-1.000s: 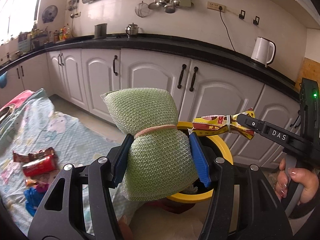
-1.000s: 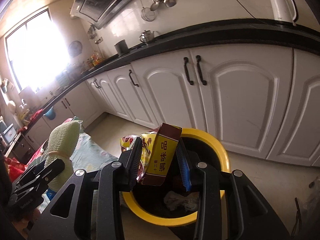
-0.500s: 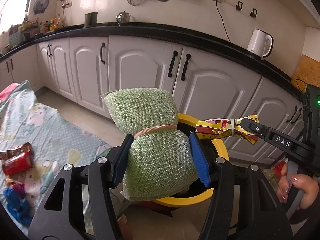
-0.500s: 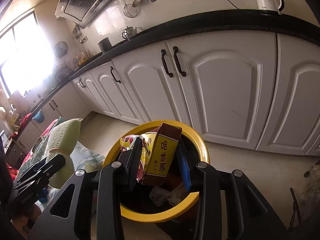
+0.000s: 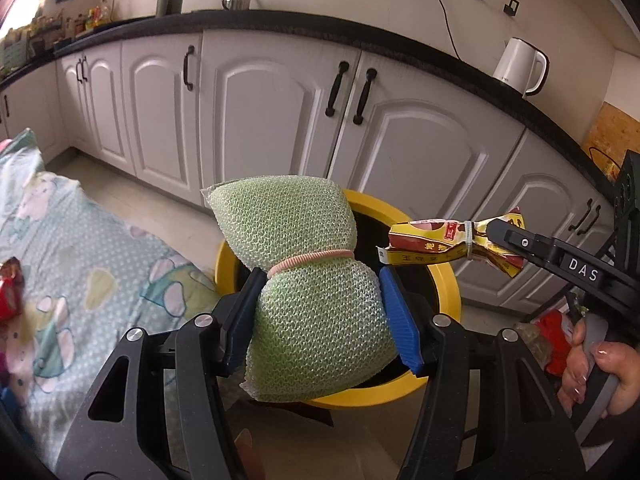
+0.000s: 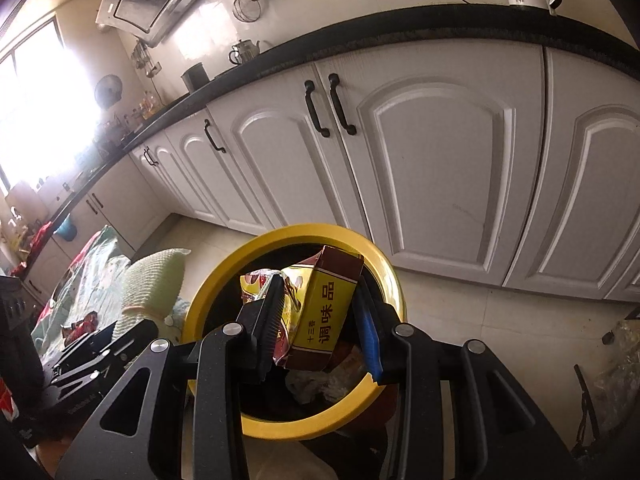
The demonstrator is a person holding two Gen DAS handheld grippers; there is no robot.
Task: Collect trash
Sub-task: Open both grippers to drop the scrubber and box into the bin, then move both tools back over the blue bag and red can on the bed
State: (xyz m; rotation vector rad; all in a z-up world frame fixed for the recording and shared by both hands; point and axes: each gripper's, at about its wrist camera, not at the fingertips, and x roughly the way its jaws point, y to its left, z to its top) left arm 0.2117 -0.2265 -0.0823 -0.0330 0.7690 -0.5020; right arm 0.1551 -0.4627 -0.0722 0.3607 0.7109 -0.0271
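Two tools grip trash: knitted green mesh bundle (image 5: 312, 280) (rubber-banded), crumpled packet (image 6: 320, 312)

A pale tiled floor (image 5: 132, 196) carries the yellow-rimmed bin (image 6: 224, 280), standing near the white cabinets. Just beside it lies a patterned cloth (image 5: 92, 248) (cartoon print on pale blue), with red snack wrappers (image 5: 10, 288) on its far left edge.

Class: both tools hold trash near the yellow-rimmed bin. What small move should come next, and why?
Probably open the right tool: its yellow seasoning packet hangs above the yellow-rimmed bin, so it should drop in. The left tool, gripping the green mesh bundle, looks nearer the rim.
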